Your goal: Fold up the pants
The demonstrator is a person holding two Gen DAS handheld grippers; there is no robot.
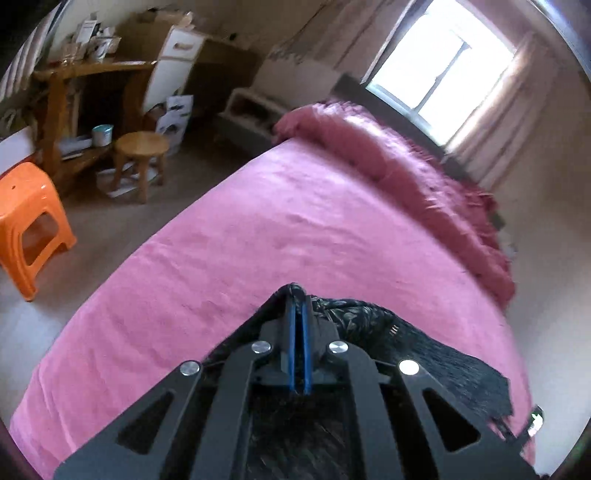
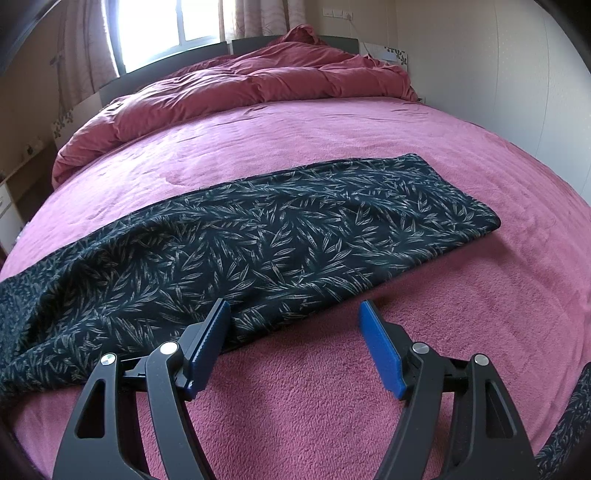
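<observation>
The right gripper (image 2: 293, 314) hangs over the near part of a bed (image 2: 314, 406) covered in pink fleece, its blue-padded jaws standing wide apart with nothing between them. The left pad overlaps the near edge of the pants (image 2: 258, 229), a dark garment printed with pale leaves, laid flat in a long band from near left to far right. A rumpled red duvet (image 2: 240, 88) is heaped at the far end, below a bright window (image 2: 166, 26).
</observation>
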